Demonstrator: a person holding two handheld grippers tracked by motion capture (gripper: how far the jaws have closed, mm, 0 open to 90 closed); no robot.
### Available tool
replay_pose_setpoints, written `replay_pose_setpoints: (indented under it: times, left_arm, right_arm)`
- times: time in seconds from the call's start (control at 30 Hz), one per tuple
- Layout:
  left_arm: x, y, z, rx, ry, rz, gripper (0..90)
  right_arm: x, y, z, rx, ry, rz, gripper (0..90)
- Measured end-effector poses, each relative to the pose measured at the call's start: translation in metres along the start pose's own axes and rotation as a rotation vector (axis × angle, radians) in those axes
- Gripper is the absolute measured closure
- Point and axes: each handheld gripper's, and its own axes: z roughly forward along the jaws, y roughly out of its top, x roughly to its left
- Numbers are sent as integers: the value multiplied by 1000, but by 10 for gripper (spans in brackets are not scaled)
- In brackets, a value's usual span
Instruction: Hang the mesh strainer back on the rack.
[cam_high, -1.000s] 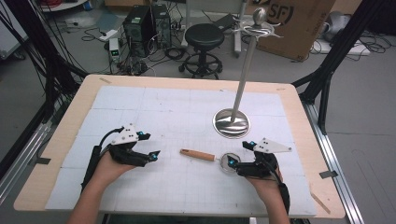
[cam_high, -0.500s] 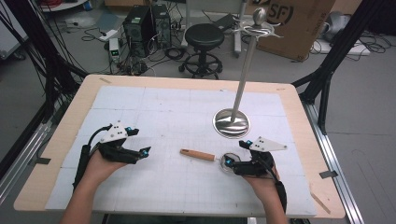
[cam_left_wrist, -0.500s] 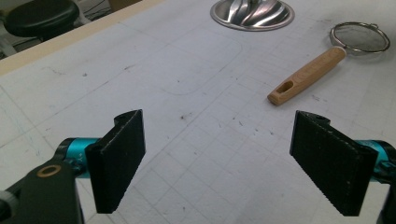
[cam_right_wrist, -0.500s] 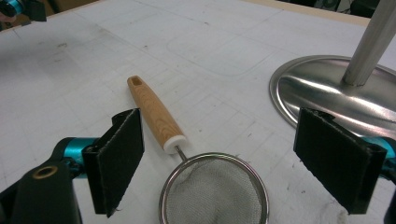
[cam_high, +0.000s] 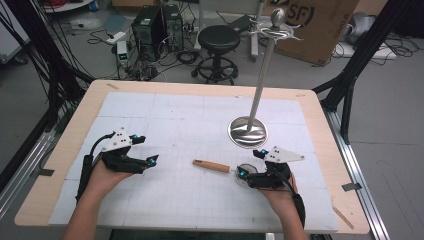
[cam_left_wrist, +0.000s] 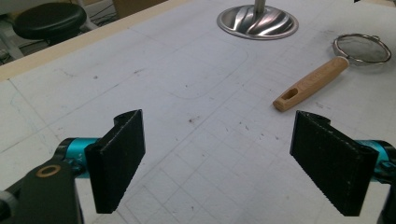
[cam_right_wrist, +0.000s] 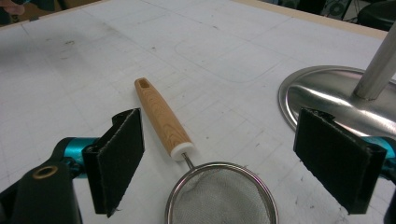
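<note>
Wooden-handled sieve is lying near the stand, and the right gripper, jaws wide open, is hovering over its mesh, so it should close gently on the rim while the left gripper is waiting open.

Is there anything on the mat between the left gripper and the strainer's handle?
No. In the left gripper view, bare mat lies between the open left gripper and the handle.

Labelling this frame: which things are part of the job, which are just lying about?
In the job:
strainer, lying between the open jaws of the right claw
stand, beside the strainer
left claw, open, held off to the side

Lying about:
stool
box
computers
</note>
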Motion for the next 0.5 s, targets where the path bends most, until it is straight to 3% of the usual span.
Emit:
replay_pose_setpoints:
  times: [0.17,0.33,0.5]
  left_arm:
    - [2,-2,-6,-20,12,-10,185]
    - [2,1,-12,-64,16,-3,187]
    - [4,1,-14,-66,13,0,189]
  right_arm:
    - [3,7,7,0,33,-17,152]
    - [8,19,19,57,61,-36,156]
    - [9,31,31,98,70,-69,175]
